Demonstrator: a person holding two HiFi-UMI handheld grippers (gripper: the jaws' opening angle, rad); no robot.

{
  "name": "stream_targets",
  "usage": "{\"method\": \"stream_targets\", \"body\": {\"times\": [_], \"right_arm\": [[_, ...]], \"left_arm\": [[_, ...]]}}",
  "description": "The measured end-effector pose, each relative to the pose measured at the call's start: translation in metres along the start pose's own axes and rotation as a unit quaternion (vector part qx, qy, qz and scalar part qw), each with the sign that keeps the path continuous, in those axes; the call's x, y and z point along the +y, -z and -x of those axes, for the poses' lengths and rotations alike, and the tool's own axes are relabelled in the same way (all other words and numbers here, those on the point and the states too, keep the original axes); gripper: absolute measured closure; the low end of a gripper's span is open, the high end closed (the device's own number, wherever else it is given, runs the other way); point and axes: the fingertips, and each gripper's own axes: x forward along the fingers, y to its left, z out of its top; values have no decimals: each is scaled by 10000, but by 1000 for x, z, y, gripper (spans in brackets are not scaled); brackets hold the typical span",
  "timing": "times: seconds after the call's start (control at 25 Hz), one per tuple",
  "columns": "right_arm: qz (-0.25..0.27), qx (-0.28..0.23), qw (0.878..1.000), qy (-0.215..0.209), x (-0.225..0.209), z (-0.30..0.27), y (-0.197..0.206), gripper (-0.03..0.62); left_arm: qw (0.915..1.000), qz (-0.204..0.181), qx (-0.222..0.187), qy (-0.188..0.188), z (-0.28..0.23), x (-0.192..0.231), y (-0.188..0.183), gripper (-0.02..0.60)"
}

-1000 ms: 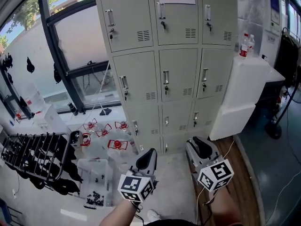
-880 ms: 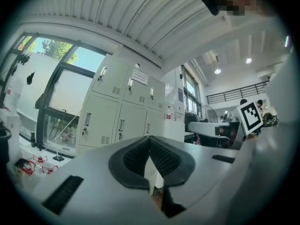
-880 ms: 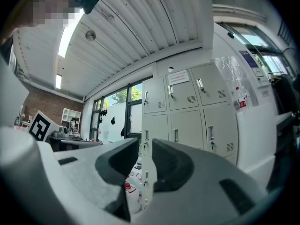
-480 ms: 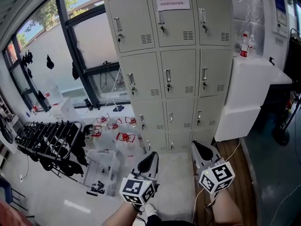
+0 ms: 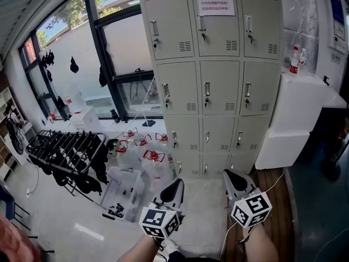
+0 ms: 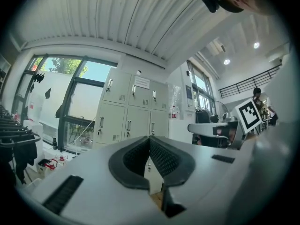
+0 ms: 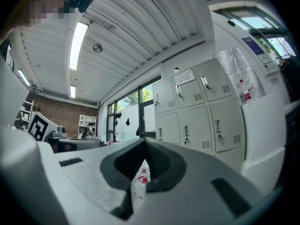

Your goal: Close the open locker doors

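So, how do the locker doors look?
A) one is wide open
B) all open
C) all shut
C: every door that shows on the lockers sits flush with its frame in the head view, and none is swung out.

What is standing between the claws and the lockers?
Nothing visible: only open floor lies between the left claw, the right claw and the lockers. The red-capped jugs stand off to the left, by the lockers' bottom corner.
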Motion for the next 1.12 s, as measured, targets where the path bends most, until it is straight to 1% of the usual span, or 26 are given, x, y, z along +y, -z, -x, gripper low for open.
{"method": "stream_targets", "body": {"times": [0.24, 0.84, 1.12], "right_arm": [[15, -21, 10000, -12, 4, 3, 1, 592], [-33, -78, 9999, 94, -2, 20, 0, 592], [-90, -131, 9998, 97, -3, 25, 0, 592]], "left_arm": [[10000, -18, -43, -14, 4, -1, -3, 578], [9999, -96, 42, 114, 3, -17, -2, 578], [9998, -68, 68, 151, 4, -23, -6, 578]]}}
